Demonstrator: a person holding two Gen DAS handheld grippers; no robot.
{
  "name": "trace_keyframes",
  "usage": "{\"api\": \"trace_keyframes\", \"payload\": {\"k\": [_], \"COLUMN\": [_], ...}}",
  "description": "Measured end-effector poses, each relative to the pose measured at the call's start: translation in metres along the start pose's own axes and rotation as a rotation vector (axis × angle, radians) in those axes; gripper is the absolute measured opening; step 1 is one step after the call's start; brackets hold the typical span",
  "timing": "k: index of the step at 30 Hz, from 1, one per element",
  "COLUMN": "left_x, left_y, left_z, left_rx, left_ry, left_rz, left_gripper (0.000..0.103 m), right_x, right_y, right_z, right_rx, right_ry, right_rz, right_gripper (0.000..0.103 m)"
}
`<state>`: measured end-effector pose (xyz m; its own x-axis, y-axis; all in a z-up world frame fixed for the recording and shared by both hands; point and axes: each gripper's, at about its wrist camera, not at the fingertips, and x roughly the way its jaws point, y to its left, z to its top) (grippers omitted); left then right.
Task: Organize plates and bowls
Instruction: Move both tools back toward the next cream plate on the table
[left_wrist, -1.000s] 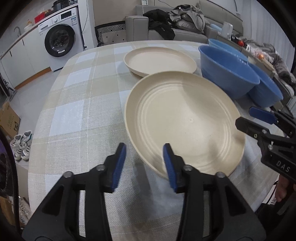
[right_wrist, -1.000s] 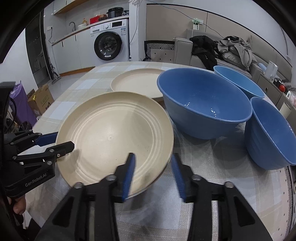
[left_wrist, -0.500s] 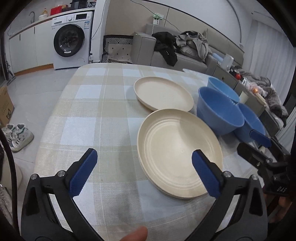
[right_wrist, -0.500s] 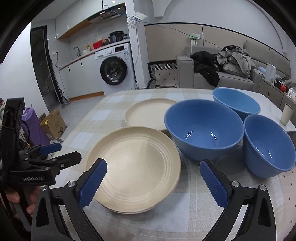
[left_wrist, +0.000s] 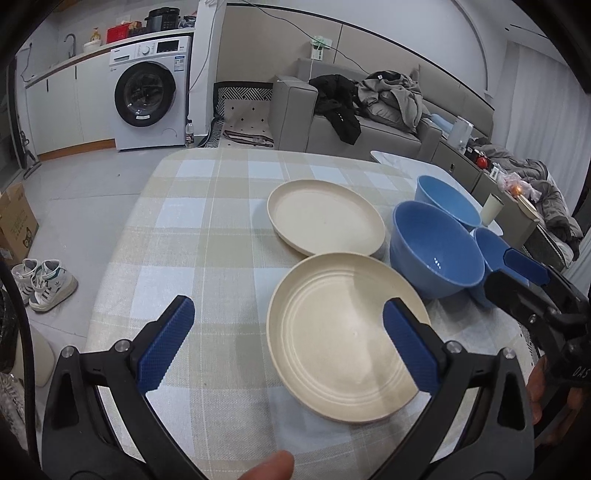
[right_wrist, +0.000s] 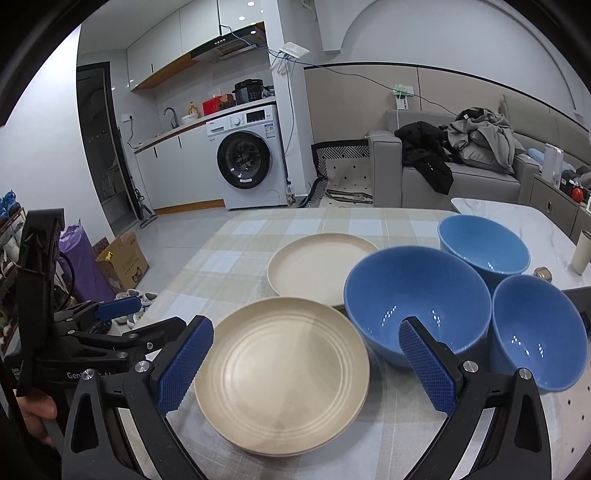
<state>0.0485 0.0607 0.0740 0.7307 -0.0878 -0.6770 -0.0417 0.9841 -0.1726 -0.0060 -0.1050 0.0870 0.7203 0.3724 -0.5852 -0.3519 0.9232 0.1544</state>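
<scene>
Near plate (left_wrist: 343, 343), cream and ringed, now lying flat on the checked tablecloth (left_wrist: 207, 236), no longer pinched at its rim as a second ago. Released since then by both tools: left gripper (left_wrist: 288, 339) and right gripper (right_wrist: 306, 362) spread from a narrow pinch to full width, blue pads clear of everything. Lifted well above the table compared with the earlier frames, so more of the room visible: washing machine (left_wrist: 147, 92), grey sofa (left_wrist: 369, 122) heaped with clothes. Nothing else on the table shifted.

Both tools angled downward toward the tabletop. In the left view, a fingertip poking in at the bottom edge, and the right gripper seen at the far right with a hand behind it. In the right view, the left gripper at the left edge, also gaping.

Below and ahead of the left fingers, near plate sitting mostly under the right-hand pad (left_wrist: 410, 350), apart from it. In the right view, same plate between the two pads and lower, touching neither. Far plate (left_wrist: 325, 216) just beyond it, rims overlapping in view. Three blue bowls to the right of the pads: large bowl (right_wrist: 417, 299) just beside the near plate, second bowl (right_wrist: 537, 330) to its right, third bowl (right_wrist: 484, 243) behind.
</scene>
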Motion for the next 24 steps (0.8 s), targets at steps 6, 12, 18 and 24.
{"api": "trace_keyframes", "payload": {"k": [6,12,18,24], "left_x": [-0.007,-0.003,0.013,0.032], "left_y": [-0.001,0.002,-0.003,-0.006], "left_z": [0.021,0.041,0.057,0.071], "left_rx": [-0.010,-0.030,-0.034,-0.047], "left_ry": [-0.021,-0.013,0.014,0.042], "left_rz": [0.024,0.039,0.047,0.042], "left_gripper": [0.102,0.102,0.102,0.102], "right_x": [-0.001,0.005,0.013,0.029], "right_y": [-0.011,-0.026,-0.041,-0.052], "right_z": [0.031,0.062,0.096,0.120], "right_rx": [-0.029,-0.032,-0.040,-0.036], "right_ry": [0.004,0.032,0.059,0.110], "right_rz": [-0.002,0.012,0.009,0.045], "right_gripper": [0.102,0.102,0.102,0.102]}}
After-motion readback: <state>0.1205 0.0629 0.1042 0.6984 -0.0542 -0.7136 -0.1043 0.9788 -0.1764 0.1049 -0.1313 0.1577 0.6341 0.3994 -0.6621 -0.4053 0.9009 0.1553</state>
